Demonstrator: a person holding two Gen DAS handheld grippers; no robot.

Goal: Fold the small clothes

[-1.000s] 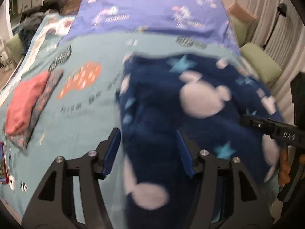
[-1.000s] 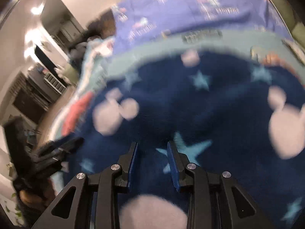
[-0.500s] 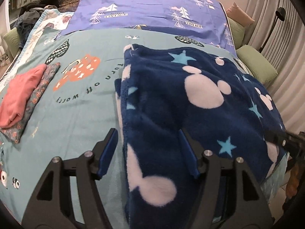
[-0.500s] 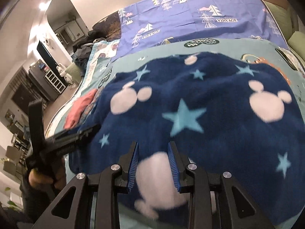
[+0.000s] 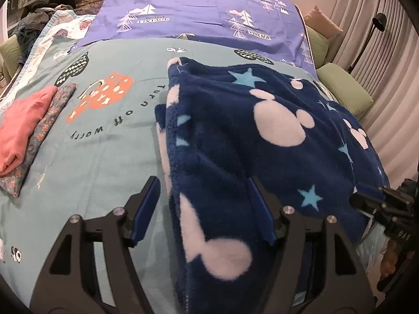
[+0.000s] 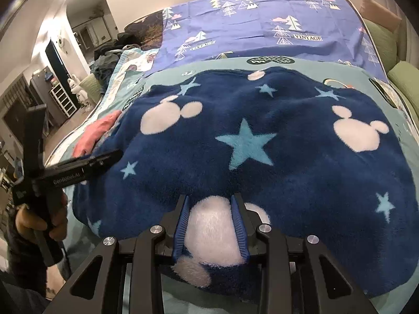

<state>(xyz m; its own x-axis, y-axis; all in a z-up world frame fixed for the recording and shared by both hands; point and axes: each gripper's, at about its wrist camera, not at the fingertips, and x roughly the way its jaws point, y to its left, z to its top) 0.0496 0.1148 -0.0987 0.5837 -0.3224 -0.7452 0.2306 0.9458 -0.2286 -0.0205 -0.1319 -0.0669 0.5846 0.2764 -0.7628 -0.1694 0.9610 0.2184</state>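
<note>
A fluffy navy garment (image 5: 248, 136) with white mouse heads and light blue stars lies spread on the teal bedsheet (image 5: 86, 162); it also fills the right wrist view (image 6: 248, 141). My left gripper (image 5: 204, 209) is open, its jaws wide apart over the garment's near left edge. My right gripper (image 6: 210, 219) is shut on the garment's near edge, with fleece bunched between the blue pads. The right gripper shows at the right rim of the left wrist view (image 5: 379, 204), and the left gripper at the left of the right wrist view (image 6: 78, 167).
A folded pink cloth (image 5: 21, 125) on a floral cloth (image 5: 47, 120) lies at the sheet's left. A purple tree-print cover (image 5: 199, 13) lies at the far end. Green pillows (image 5: 343, 89) and curtains are to the right. Dark clothes (image 5: 42, 7) are piled far left.
The garment has been laid down from a blurred swing and now rests flat. Both grippers have drawn back toward the near edge. The right stays shut on the fleece.
</note>
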